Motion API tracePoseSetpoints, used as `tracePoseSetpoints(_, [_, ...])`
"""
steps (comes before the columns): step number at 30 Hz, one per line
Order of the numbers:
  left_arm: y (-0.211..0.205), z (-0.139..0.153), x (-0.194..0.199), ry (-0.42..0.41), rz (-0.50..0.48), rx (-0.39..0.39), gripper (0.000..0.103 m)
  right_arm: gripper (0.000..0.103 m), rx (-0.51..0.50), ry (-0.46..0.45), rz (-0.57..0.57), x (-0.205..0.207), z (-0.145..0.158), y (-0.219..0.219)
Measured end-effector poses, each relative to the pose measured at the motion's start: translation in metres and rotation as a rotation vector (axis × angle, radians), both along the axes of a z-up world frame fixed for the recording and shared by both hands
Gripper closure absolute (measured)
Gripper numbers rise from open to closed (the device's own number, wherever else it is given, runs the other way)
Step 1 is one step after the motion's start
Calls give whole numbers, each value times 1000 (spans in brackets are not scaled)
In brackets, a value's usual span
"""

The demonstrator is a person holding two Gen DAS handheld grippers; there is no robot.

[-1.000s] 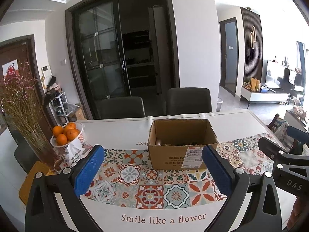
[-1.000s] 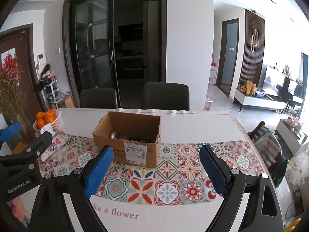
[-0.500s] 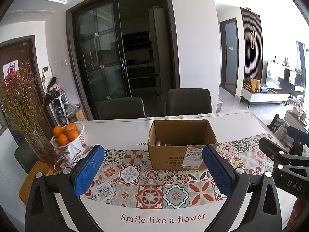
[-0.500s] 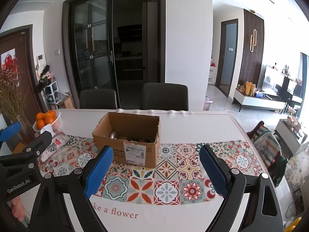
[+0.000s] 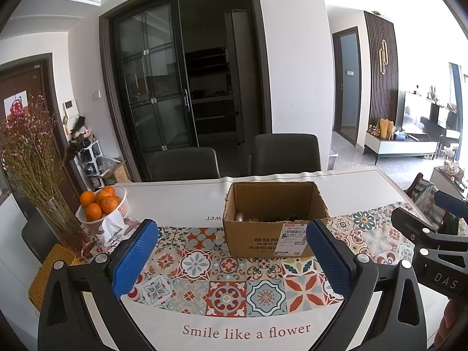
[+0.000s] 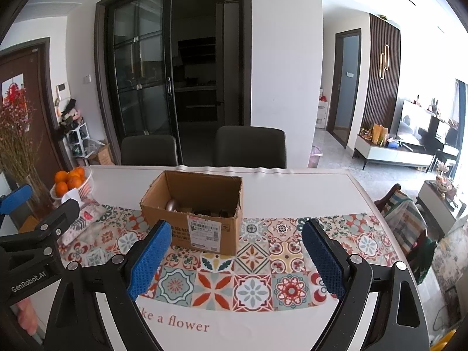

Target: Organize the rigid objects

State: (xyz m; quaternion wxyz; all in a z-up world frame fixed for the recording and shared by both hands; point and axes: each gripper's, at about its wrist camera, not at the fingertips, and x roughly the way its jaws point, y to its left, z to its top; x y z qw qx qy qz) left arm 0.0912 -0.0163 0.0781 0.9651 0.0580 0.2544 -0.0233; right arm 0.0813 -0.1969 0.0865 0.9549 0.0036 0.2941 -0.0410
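Note:
An open cardboard box (image 5: pixel 275 234) (image 6: pixel 204 219) with a shipping label stands on the patterned table runner (image 5: pixel 234 280) (image 6: pixel 251 280). Inside it lie a rounded metallic object (image 6: pixel 172 204) and several dark items, mostly hidden by the box walls. My left gripper (image 5: pixel 231 251) hovers open before the box, blue pads wide apart, nothing between them. My right gripper (image 6: pixel 237 251) is open too, empty, with the box ahead and slightly left. Each gripper shows at the other view's edge.
A white basket of oranges (image 5: pixel 102 207) (image 6: pixel 71 182) and a glass vase of dried flowers (image 5: pixel 44 181) stand at the table's left end. Two dark chairs (image 5: pixel 234 158) sit behind the table. A chair with a striped cloth (image 6: pixel 406 219) is at the right.

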Motion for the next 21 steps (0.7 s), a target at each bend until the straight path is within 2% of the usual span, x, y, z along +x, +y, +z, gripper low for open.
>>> tracePoseSetpoints(21, [-1,-1,3,5,0,0,0,12,4,4,2,4,0,-1])
